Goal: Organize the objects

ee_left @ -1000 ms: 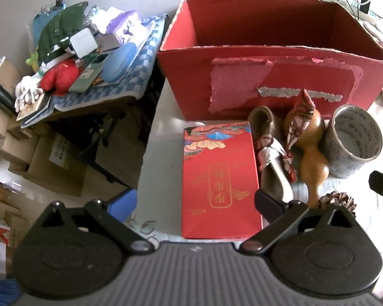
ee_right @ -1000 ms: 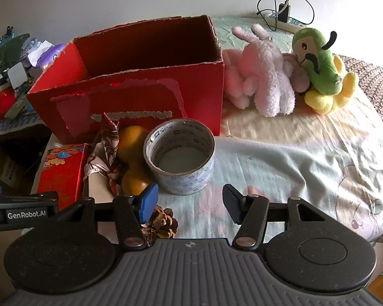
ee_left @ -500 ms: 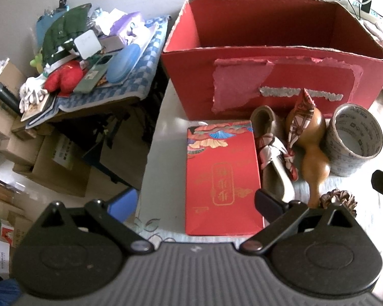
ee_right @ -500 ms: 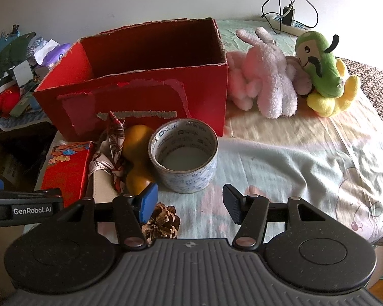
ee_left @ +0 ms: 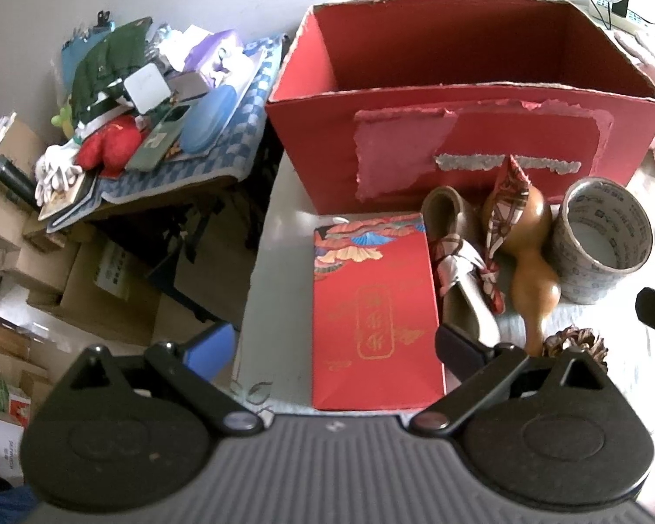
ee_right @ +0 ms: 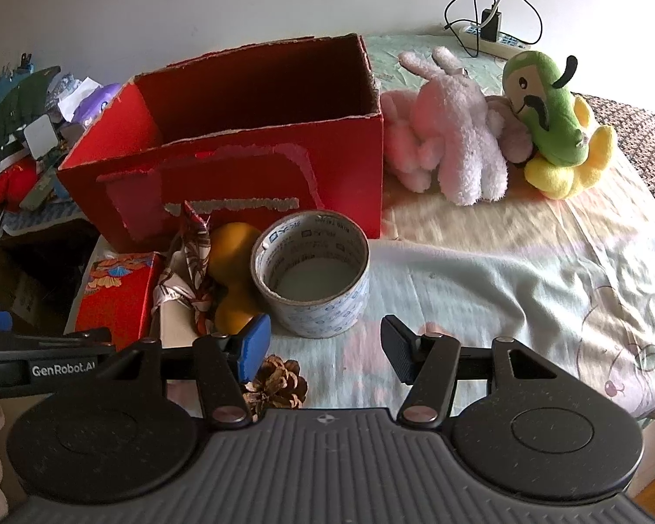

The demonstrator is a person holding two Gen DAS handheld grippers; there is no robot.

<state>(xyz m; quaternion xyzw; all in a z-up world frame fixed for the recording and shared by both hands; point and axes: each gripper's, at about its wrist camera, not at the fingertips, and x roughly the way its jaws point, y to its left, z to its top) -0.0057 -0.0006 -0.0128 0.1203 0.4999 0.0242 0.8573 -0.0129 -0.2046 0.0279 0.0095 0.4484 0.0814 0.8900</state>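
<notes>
An open red cardboard box (ee_left: 467,131) (ee_right: 240,166) stands on the bed. In front of it lie a flat red packet (ee_left: 373,310) (ee_right: 118,292), a shoe with a patterned scarf (ee_left: 463,270) (ee_right: 187,279), a wooden gourd (ee_left: 532,262) (ee_right: 233,279), a tape roll (ee_left: 600,240) (ee_right: 312,270) and a pine cone (ee_left: 576,343) (ee_right: 277,382). My left gripper (ee_left: 332,349) is open, its fingers on either side of the packet's near end. My right gripper (ee_right: 325,345) is open and empty just before the tape roll.
A pink plush rabbit (ee_right: 454,144) and a green and yellow plush (ee_right: 554,126) lie right of the box. A power strip (ee_right: 489,37) sits at the back. A cluttered side table (ee_left: 153,118) and cardboard boxes (ee_left: 91,279) stand left of the bed edge.
Both grippers have drifted slightly, the left one a little to the left and back, the right one slightly back. Both stay open; no object has moved.
</notes>
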